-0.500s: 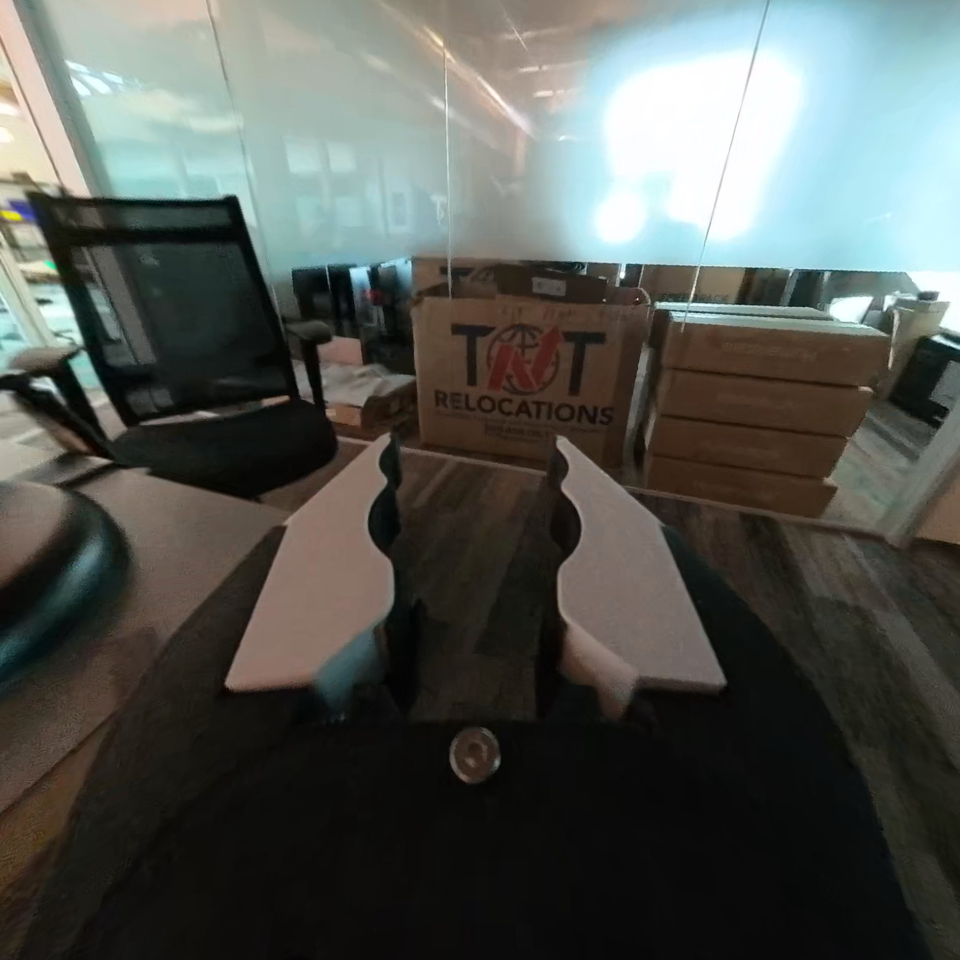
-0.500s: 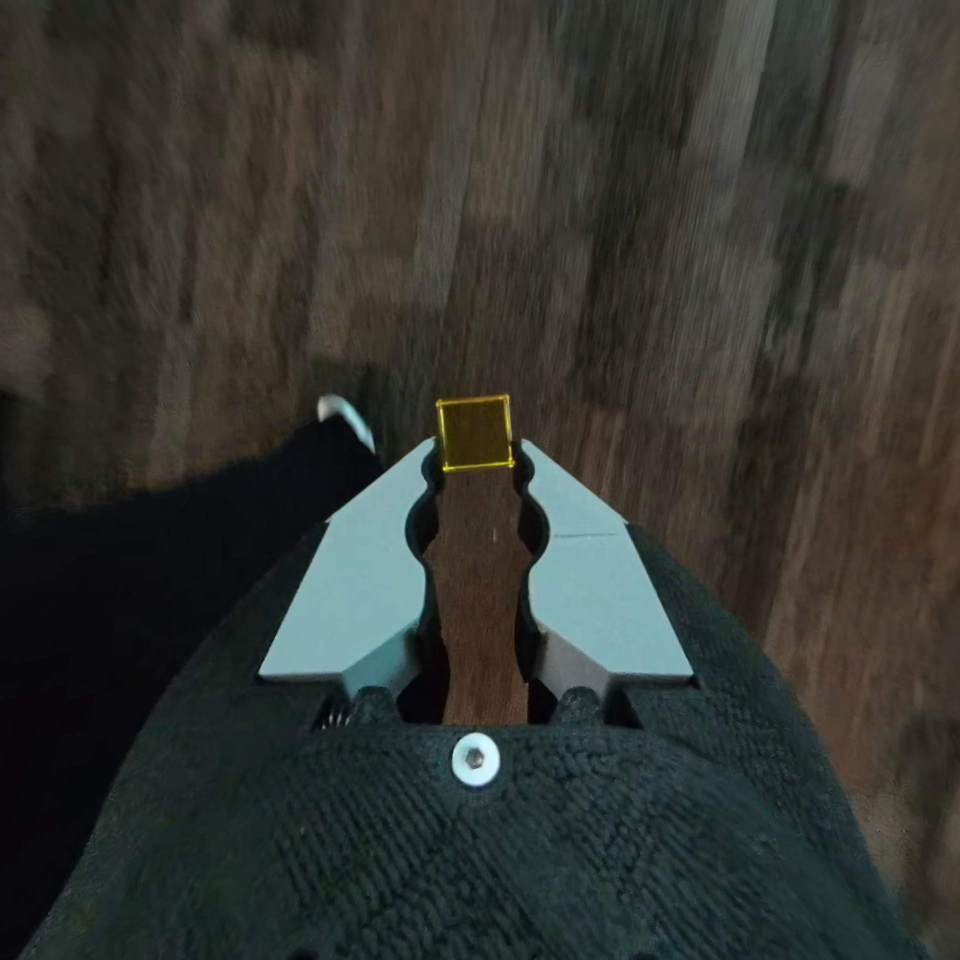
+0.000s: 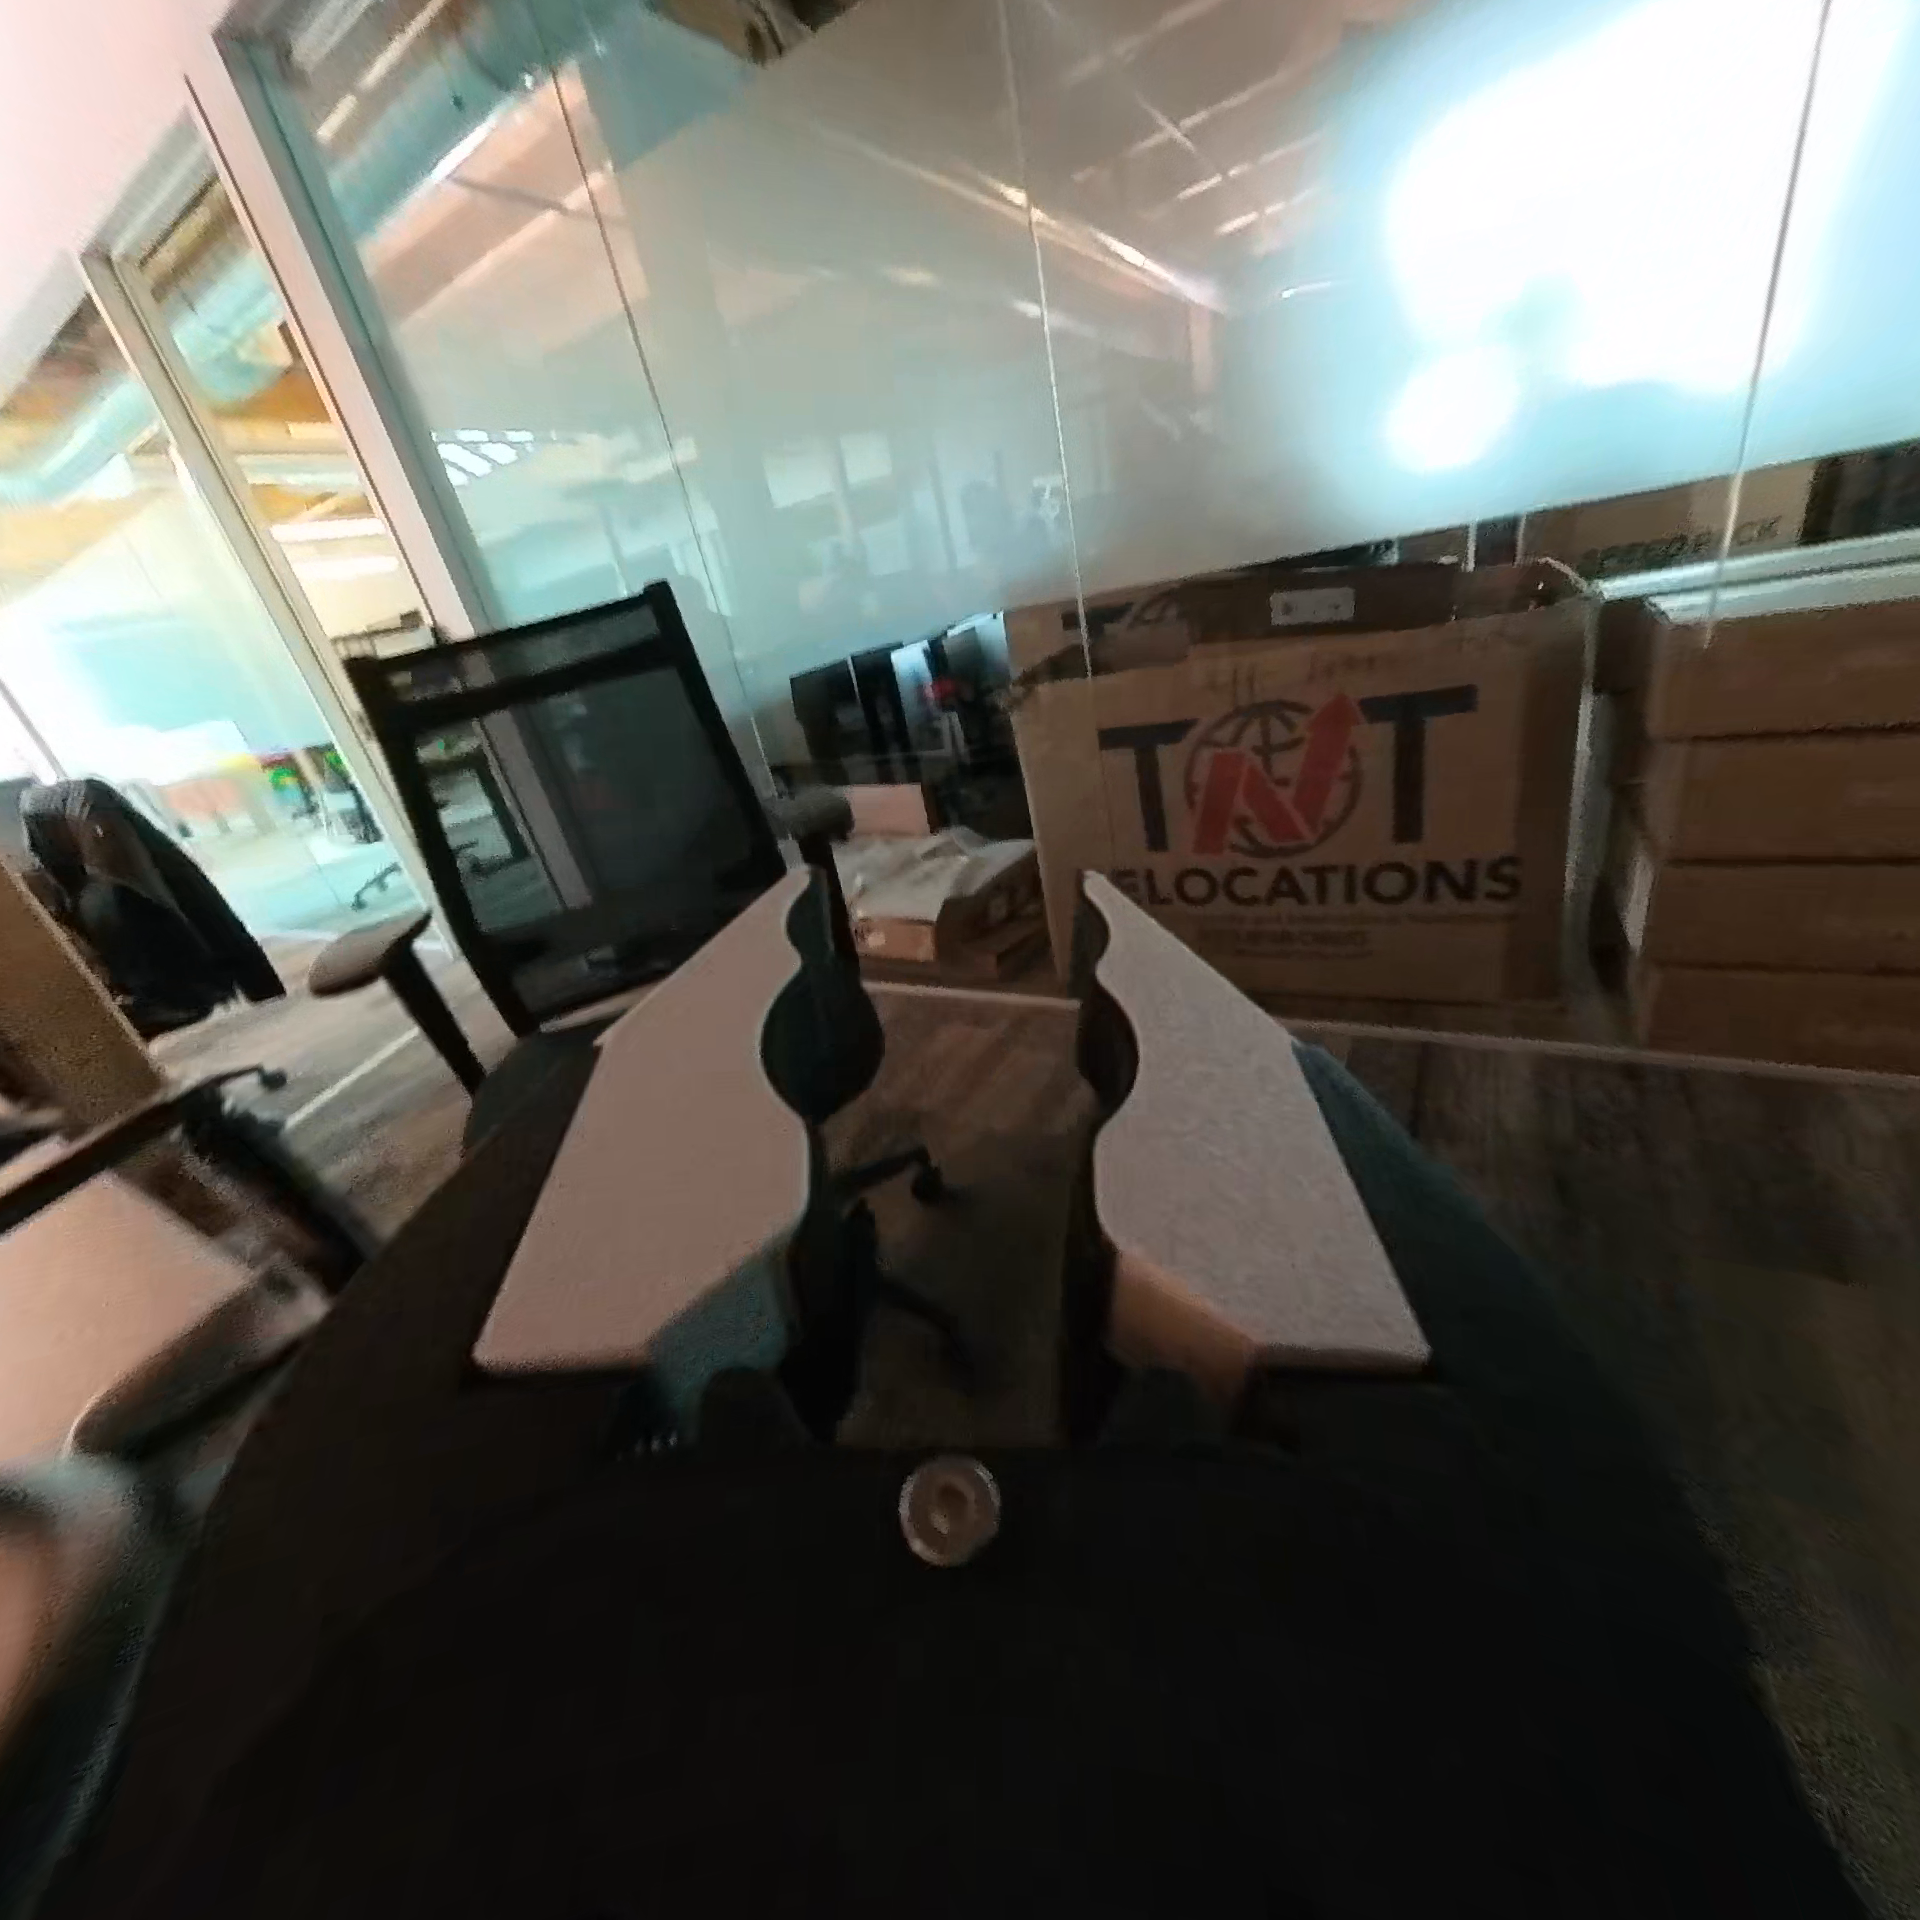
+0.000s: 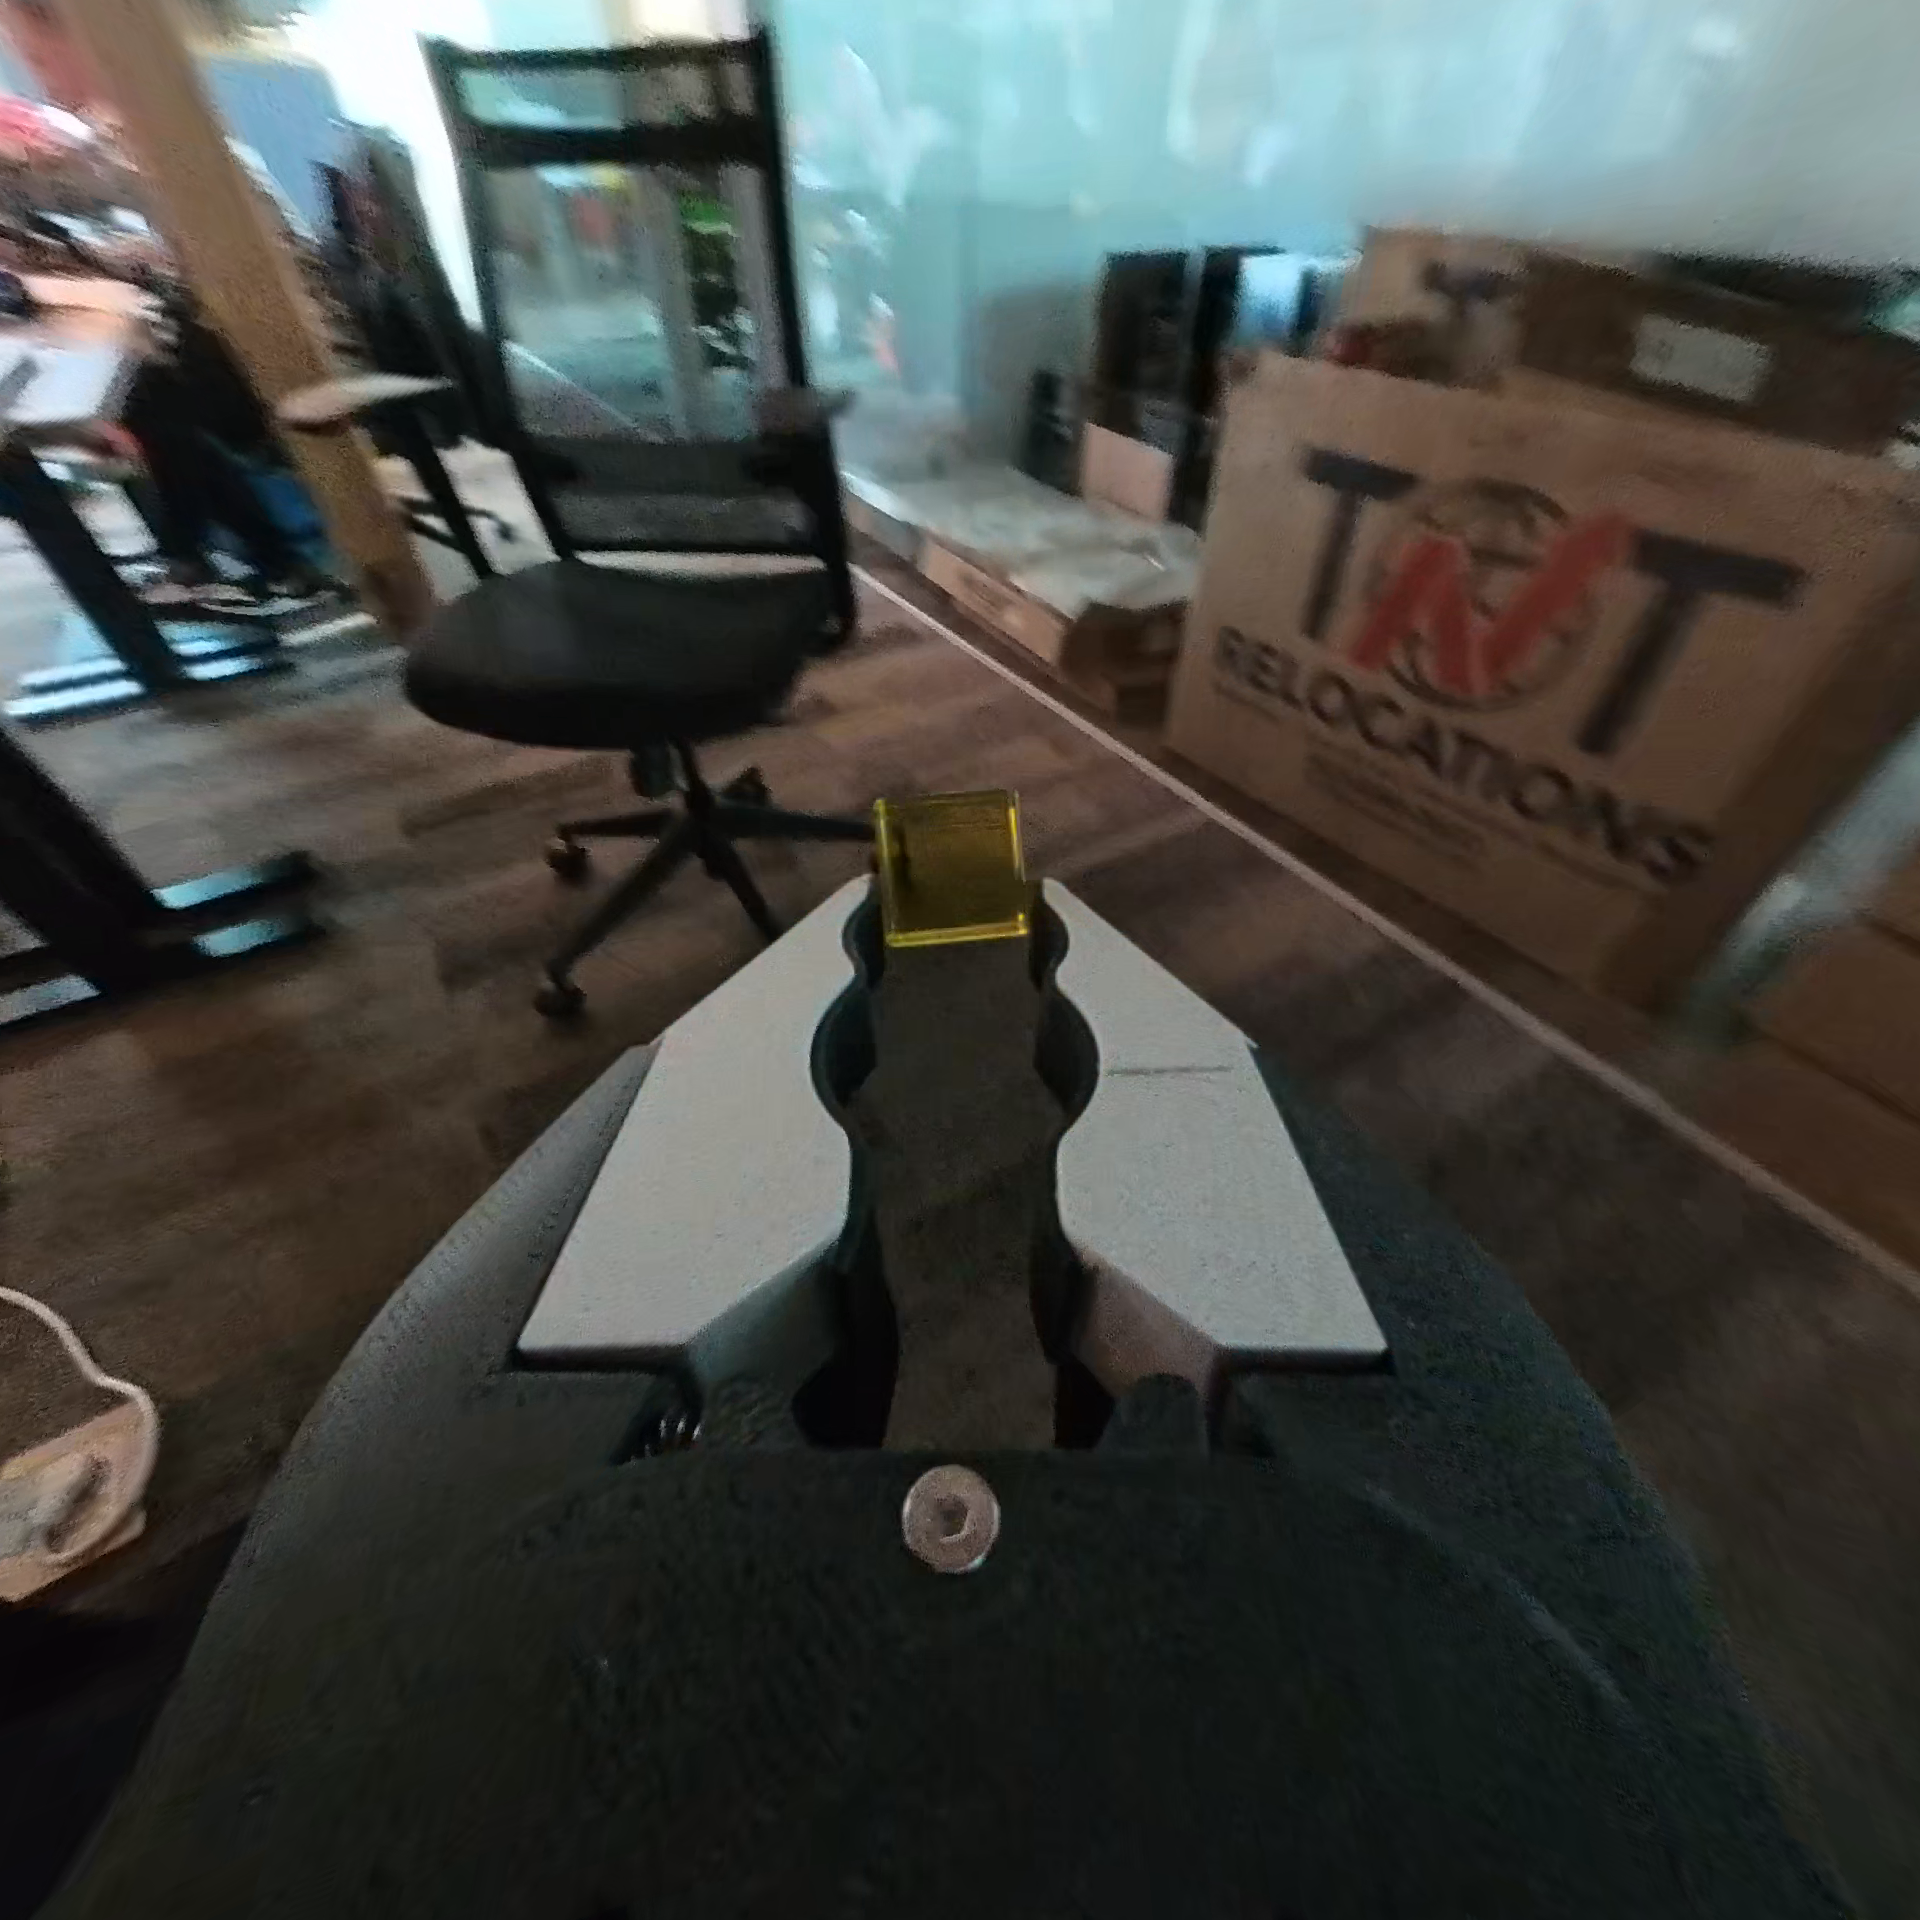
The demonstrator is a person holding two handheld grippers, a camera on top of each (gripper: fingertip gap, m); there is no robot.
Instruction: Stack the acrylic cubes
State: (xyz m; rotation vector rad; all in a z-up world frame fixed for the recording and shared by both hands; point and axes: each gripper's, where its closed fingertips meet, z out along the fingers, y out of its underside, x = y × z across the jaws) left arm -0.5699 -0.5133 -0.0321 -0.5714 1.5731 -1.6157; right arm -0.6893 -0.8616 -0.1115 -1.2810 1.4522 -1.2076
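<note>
Right claw [image 4: 954, 883] pinched a translucent yellow cube [image 4: 951, 871] at its tips; left claw [image 3: 948, 904] stood spread, empty, office chair [image 3: 582, 821] at ten o'clock. Grip looked tip-shallow, best kept steady.

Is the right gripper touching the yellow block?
Touching: the right wrist view shows the yellow block pinched between the right gripper's fingertips, no gap either side.

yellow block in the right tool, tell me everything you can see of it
The yellow block is a small see-through cube, like clear amber plastic, with bright glossy edges. It sits at the very tips of the right tool, clamped between the two white fingers, with most of it jutting past them. It is held off the floor, roughly level, and nothing else touches it.
</note>
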